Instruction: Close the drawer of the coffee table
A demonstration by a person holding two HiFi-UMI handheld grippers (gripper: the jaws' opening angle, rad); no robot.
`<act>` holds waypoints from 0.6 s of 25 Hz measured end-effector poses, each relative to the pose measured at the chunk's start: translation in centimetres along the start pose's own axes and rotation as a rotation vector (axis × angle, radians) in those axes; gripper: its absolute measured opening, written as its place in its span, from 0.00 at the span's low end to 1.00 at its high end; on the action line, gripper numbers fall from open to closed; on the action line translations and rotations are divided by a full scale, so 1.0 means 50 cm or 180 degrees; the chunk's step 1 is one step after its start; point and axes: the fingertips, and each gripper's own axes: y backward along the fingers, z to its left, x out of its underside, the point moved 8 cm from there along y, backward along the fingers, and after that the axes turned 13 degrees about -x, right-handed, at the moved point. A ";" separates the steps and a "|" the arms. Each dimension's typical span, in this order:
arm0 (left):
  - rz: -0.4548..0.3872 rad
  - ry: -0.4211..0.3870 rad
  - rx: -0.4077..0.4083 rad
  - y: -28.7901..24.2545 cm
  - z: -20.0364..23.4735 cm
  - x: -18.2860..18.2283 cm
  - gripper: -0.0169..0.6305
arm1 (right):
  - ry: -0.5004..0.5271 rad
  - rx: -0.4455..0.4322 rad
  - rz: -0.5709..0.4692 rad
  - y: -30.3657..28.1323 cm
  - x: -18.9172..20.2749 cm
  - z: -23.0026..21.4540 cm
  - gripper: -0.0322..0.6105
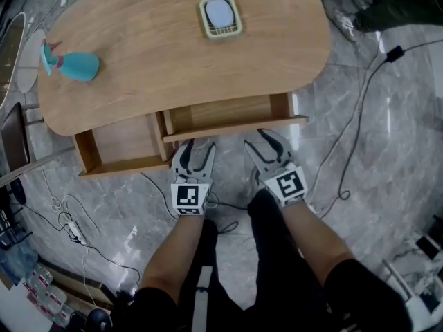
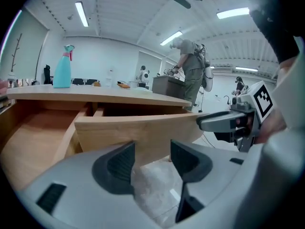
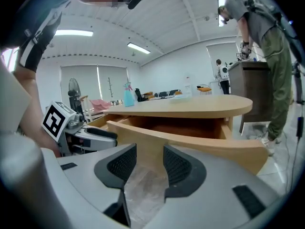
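Note:
The wooden coffee table (image 1: 152, 54) has two drawers pulled out side by side toward me. The right drawer's front panel (image 1: 235, 128) faces both grippers, and the left drawer (image 1: 124, 147) stands out further. My left gripper (image 1: 196, 146) is open just short of the front panel's left end, with nothing between its fingers. My right gripper (image 1: 262, 141) is open near the panel's right part, also empty. In the left gripper view the panel (image 2: 138, 128) rises just past the open left gripper (image 2: 152, 160). In the right gripper view the panel (image 3: 200, 144) crosses behind the right gripper (image 3: 148, 165).
A blue spray bottle (image 1: 73, 66) lies on the tabletop at the left, and a small cream tray (image 1: 221, 16) sits at the back. Cables (image 1: 360, 137) and a power strip (image 1: 73, 232) lie on the marble floor. A person (image 3: 259, 46) stands beyond the table.

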 end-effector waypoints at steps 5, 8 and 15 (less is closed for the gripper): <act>-0.0018 0.0057 -0.0022 -0.038 0.015 -0.026 0.38 | 0.0060 0.0027 -0.0005 -0.026 -0.017 -0.035 0.32; -0.0028 0.0097 -0.0046 -0.060 0.022 -0.036 0.38 | 0.0038 0.0053 -0.0035 -0.040 -0.025 -0.052 0.32; -0.0039 0.0083 -0.0063 -0.105 0.043 -0.061 0.38 | 0.0029 0.0110 -0.0066 -0.074 -0.042 -0.089 0.32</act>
